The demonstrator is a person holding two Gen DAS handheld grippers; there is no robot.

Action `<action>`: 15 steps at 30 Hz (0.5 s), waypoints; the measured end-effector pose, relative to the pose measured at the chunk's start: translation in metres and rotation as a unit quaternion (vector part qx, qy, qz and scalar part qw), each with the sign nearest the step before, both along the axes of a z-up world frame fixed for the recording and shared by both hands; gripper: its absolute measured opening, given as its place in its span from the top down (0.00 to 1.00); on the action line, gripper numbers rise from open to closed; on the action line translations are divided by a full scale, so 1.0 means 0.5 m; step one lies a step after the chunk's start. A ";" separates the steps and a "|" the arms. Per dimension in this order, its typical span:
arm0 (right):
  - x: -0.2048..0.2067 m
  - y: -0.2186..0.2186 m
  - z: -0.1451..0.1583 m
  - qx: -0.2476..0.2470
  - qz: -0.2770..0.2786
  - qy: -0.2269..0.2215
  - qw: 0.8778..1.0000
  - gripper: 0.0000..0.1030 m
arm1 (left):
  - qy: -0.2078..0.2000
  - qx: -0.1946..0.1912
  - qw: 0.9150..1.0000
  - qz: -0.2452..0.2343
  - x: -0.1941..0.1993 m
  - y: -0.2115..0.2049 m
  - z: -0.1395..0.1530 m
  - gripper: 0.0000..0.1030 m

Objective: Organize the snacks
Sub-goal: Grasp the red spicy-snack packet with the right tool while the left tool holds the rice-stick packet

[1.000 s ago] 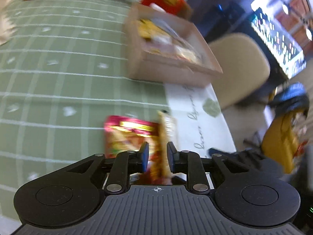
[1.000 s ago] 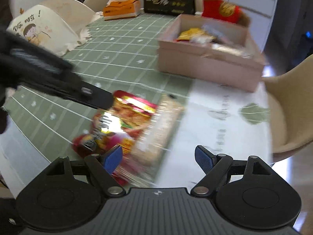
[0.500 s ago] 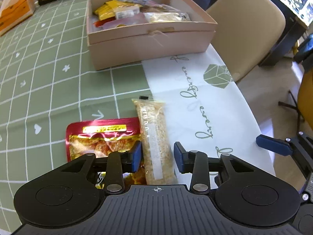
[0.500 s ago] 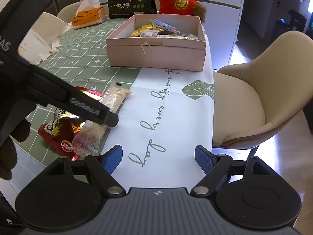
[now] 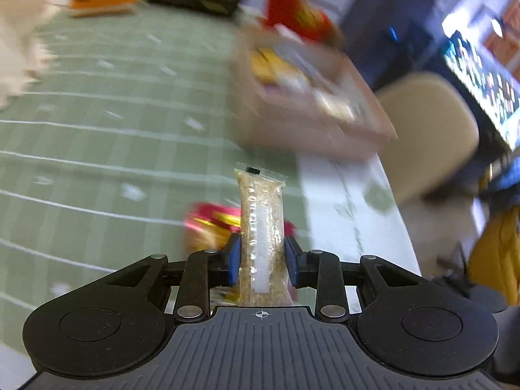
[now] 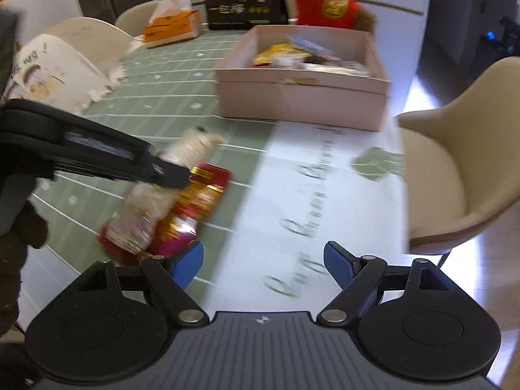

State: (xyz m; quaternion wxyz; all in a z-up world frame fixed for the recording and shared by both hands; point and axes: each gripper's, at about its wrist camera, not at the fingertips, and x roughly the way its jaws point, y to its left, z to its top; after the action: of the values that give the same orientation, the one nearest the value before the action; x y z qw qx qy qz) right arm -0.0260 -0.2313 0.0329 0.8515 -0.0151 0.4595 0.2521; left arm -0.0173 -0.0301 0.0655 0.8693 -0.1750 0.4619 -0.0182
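Note:
My left gripper (image 5: 262,261) is shut on a long clear pack of beige grain snack (image 5: 262,227) and holds it lifted above the table. In the right wrist view the same pack (image 6: 156,195) hangs from the left gripper's fingers (image 6: 162,170). A red and gold snack bag (image 5: 211,224) lies on the green tablecloth below it, also in the right wrist view (image 6: 198,204). A pink box (image 6: 302,94) with several snacks inside stands further back, blurred in the left wrist view (image 5: 308,104). My right gripper (image 6: 264,265) is open and empty above the white runner.
A white runner with script (image 6: 318,188) covers the table's right side. A beige chair (image 6: 461,169) stands to the right. An orange tissue box (image 6: 172,27), a black bag (image 6: 245,0) and a red plush toy (image 6: 325,0) stand at the far end.
My left gripper has closed on the grain pack and lifted it off the table. Both views have shifted and are now motion-blurred. The right gripper stays open.

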 end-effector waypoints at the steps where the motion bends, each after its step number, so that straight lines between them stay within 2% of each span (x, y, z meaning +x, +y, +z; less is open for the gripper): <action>1: 0.006 0.016 -0.001 0.010 0.003 0.010 1.000 0.20 | -0.007 -0.003 1.000 0.016 -0.010 0.028 0.012 0.68; 2: 0.013 0.034 -0.003 0.019 0.006 0.020 1.000 0.20 | -0.011 0.000 0.999 0.032 -0.022 0.057 0.021 0.68; 6: 0.032 0.115 -0.022 0.024 0.007 0.067 0.997 0.20 | 0.004 0.057 0.996 0.073 -0.063 0.143 0.028 0.68; 11: 0.032 0.193 -0.028 -0.013 -0.010 0.062 0.998 0.06 | 0.032 0.039 0.994 0.098 -0.098 0.210 -0.007 0.68; 15: 0.023 0.257 -0.041 -0.089 -0.011 0.035 0.995 0.00 | 0.045 0.025 0.994 0.095 -0.112 0.230 -0.031 0.68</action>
State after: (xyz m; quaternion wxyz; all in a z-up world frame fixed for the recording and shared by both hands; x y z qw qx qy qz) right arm -0.0147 -0.1028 0.0126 0.8332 -0.0771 0.5094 0.2007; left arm -0.0735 0.0850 0.0502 0.8496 -0.1970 0.4821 0.0838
